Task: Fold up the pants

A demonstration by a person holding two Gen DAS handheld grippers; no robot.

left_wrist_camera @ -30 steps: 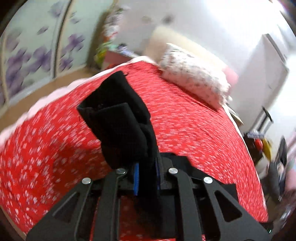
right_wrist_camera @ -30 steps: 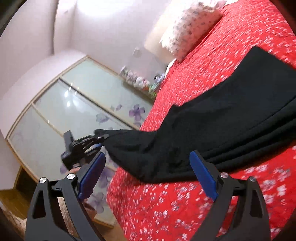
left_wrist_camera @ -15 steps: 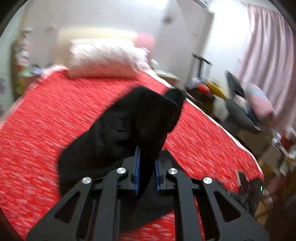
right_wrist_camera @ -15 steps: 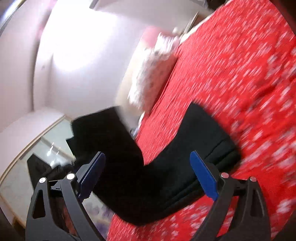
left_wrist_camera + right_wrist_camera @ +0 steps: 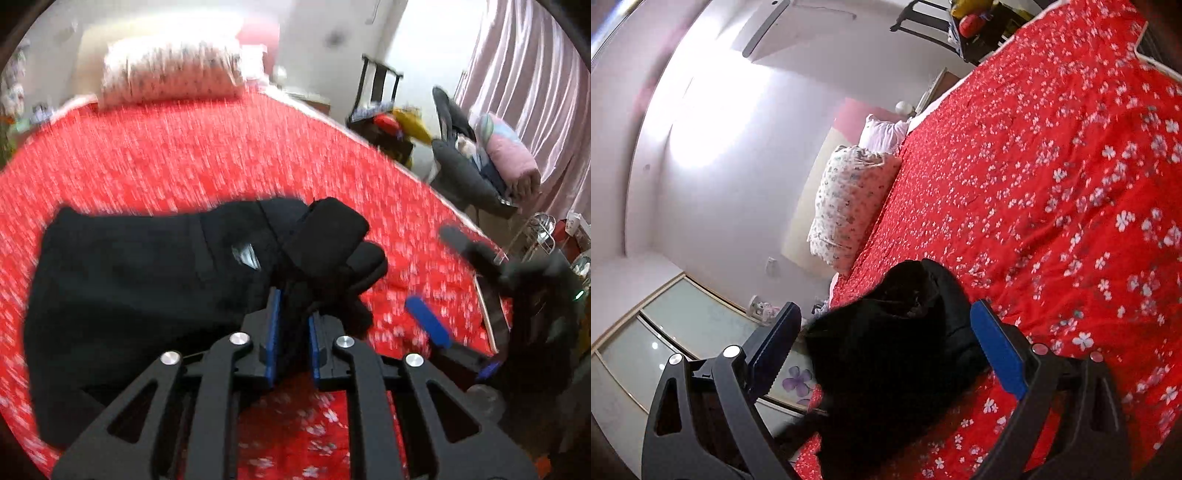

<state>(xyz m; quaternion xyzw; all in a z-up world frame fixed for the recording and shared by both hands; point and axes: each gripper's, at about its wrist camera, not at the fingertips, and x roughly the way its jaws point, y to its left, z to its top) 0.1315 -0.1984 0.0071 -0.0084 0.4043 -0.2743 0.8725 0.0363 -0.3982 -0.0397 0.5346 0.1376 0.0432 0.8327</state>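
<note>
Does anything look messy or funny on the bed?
Yes, a little. The black pants lie half folded on the red bedspread, and one end is bunched in a lump where the left gripper pinches it. The right gripper is open and holds nothing.

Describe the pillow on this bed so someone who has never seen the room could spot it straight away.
Start at the bed with the red flowered cover and follow it to the headboard end. There lies a plump white pillow with a small floral print. The plain pale cushion behind it has no pattern.
</note>
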